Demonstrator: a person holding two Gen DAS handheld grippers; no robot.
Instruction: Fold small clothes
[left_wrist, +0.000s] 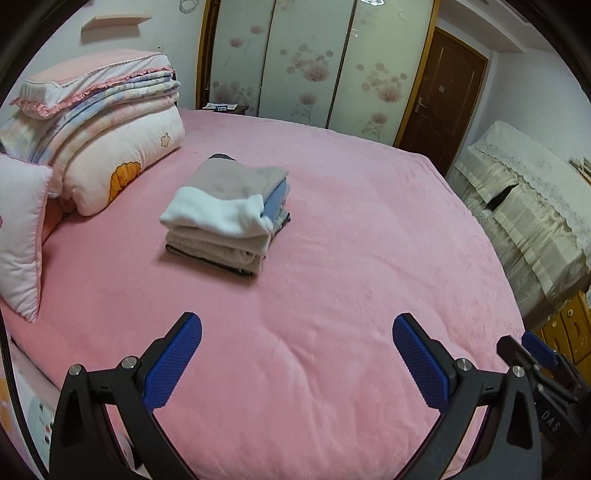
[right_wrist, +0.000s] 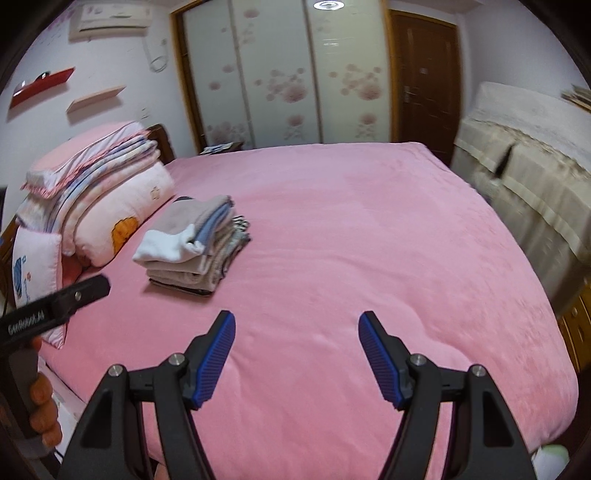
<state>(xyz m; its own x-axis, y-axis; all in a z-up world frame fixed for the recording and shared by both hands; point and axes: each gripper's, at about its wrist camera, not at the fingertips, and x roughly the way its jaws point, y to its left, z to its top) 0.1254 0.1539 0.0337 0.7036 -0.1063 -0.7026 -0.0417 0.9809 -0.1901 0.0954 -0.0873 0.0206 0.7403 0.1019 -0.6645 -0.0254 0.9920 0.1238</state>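
Two tongs hang over the pink bed (left_wrist: 332, 229), and both are released: the left tongs (left_wrist: 297, 354) gape wide with nothing between the pads, and the right tongs (right_wrist: 297, 354) stand the same way, empty over bare sheet. The clothes (left_wrist: 225, 218) sit as one folded stack on the bed, up near the bedding pile (left_wrist: 110, 147) by the headboard and well apart from both tongs. I see no loose garment anywhere on the sheet, so I judge the folding done or a fresh piece still to be fetched from out of view. The risk from here is the stack itself: its top white piece (right_wrist: 166, 243) overhangs the layers beneath, and a careless pass or a new item dropped off-centre could tip or slide it. A low sweep could also snag the plush sheet and drag the stack along. The right-wrist picture is blurred at its right edge, so I would not trust anything there near the covered furniture (right_wrist: 524, 177).
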